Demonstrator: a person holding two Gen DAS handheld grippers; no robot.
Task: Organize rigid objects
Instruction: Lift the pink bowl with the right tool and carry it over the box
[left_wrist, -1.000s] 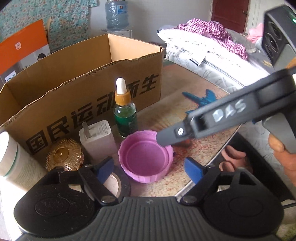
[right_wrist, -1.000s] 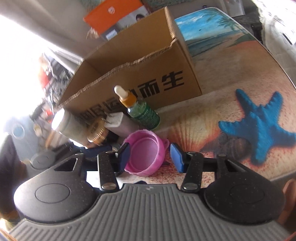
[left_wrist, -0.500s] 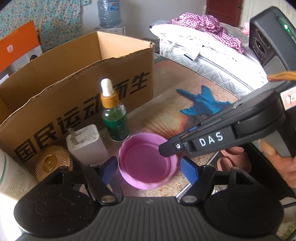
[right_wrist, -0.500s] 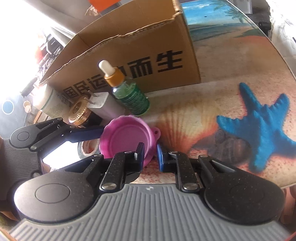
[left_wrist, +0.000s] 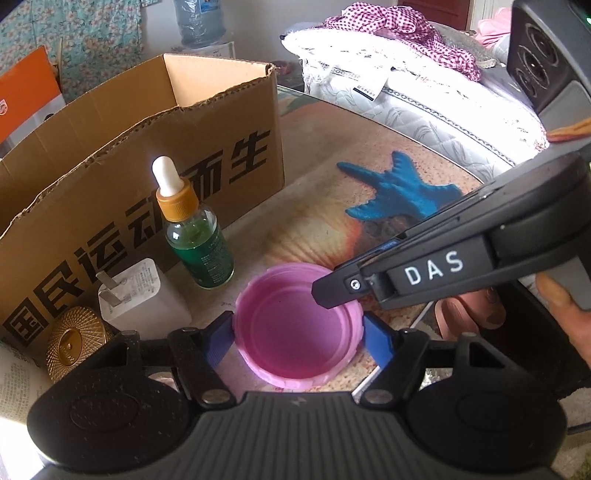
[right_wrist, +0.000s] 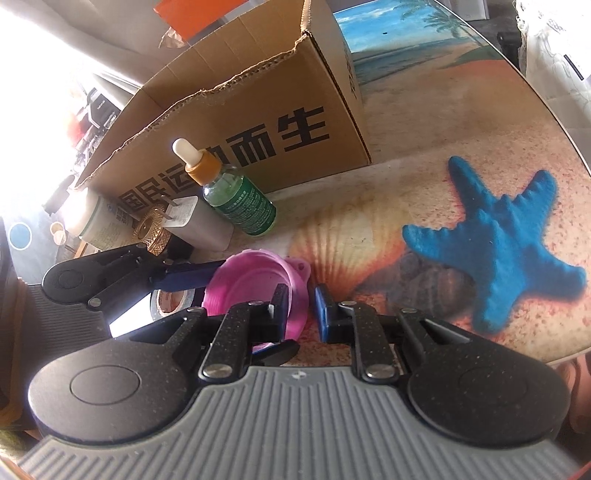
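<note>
The left claw (left_wrist: 297, 338) stands spread around the pink lid (left_wrist: 295, 325), one blue pad (left_wrist: 218, 341) at each side of its rim; whether the pads touch it I cannot tell, and they seem to rest beside it rather than press. Ahead of the claw and to its left stand a dropper bottle (left_wrist: 194, 236), a white charger (left_wrist: 142, 295) and a gold cap (left_wrist: 74, 343), all lined up just in front of the box (left_wrist: 147, 173). From the right, the other claw reaches in over the lid's far rim (a hand (left_wrist: 569, 317) grips its handle).

In the right wrist view, the right claw (right_wrist: 300, 308) is pressed almost together, pinching the near wall of the lid (right_wrist: 258, 284) between its fingers, the left one inside the lid and the right one outside. The lid looks tipped up on that side. Left of this claw the other claw's finger lies along the lid, with a tape roll (right_wrist: 168, 301) under it. Beyond, bottle (right_wrist: 236, 199), charger (right_wrist: 195, 221) and cap (right_wrist: 153, 229) sit before the box (right_wrist: 240, 118), beside a white tube (right_wrist: 99, 218).

As for progress, little appears done: what shows of the box's inside is bare, though most is hidden, and every item is out on the table (right_wrist: 424, 155). The lid is gripped but not yet moved across; bottle, charger, cap, tube and tape all remain.
</note>
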